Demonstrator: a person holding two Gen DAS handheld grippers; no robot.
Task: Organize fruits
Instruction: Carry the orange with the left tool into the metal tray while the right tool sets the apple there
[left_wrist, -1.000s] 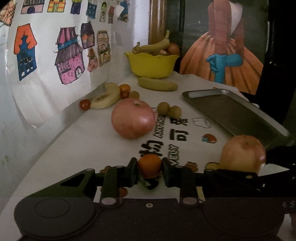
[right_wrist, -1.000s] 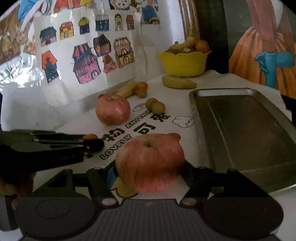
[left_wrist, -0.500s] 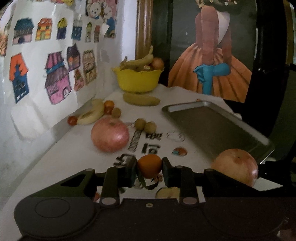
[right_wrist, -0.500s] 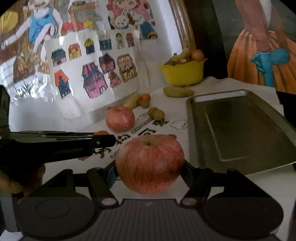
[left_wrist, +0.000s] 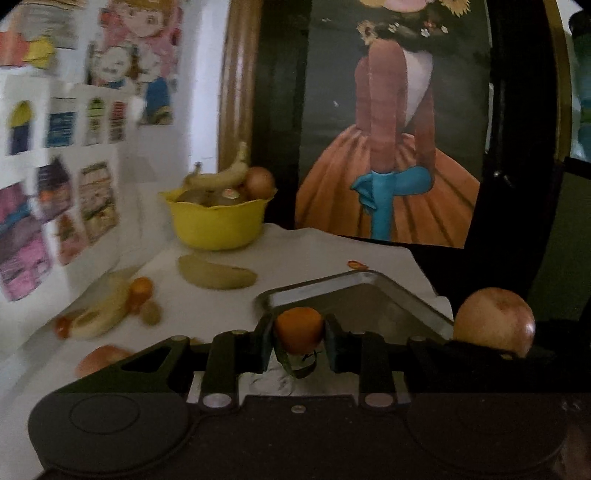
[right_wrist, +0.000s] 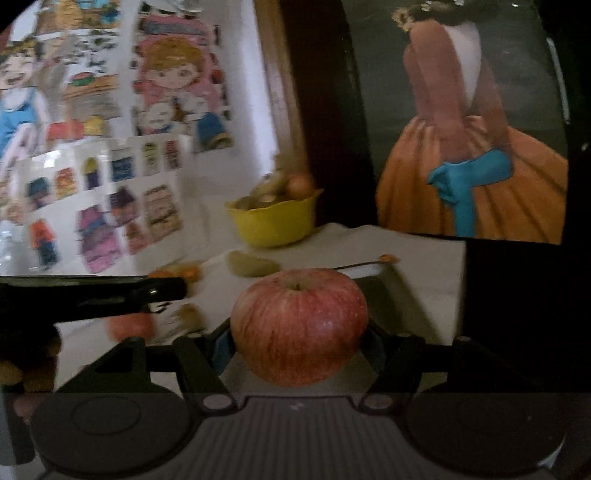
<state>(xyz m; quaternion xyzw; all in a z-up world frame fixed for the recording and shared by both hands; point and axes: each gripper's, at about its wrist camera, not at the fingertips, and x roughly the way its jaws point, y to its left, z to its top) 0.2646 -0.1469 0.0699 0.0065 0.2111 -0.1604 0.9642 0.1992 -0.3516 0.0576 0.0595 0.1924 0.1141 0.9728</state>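
Observation:
My left gripper (left_wrist: 298, 338) is shut on a small orange (left_wrist: 297, 328) and holds it in the air over the near corner of the metal tray (left_wrist: 373, 299). My right gripper (right_wrist: 299, 332) is shut on a red apple (right_wrist: 299, 325), also lifted; that apple shows at the right of the left wrist view (left_wrist: 495, 319). The left gripper crosses the left of the right wrist view as a dark bar (right_wrist: 92, 295). A second apple (left_wrist: 101, 360) lies on the white cloth below and to the left.
A yellow bowl (left_wrist: 218, 225) with bananas and other fruit stands at the back by the wall. A loose banana (left_wrist: 216, 275), a peeled banana (left_wrist: 99, 314) and small fruits (left_wrist: 142, 290) lie on the cloth. A framed painting (left_wrist: 391, 147) stands behind.
Both grippers have risen and moved forward with their fruit, towards the tray and bowl. The table apple has dropped low in both views.

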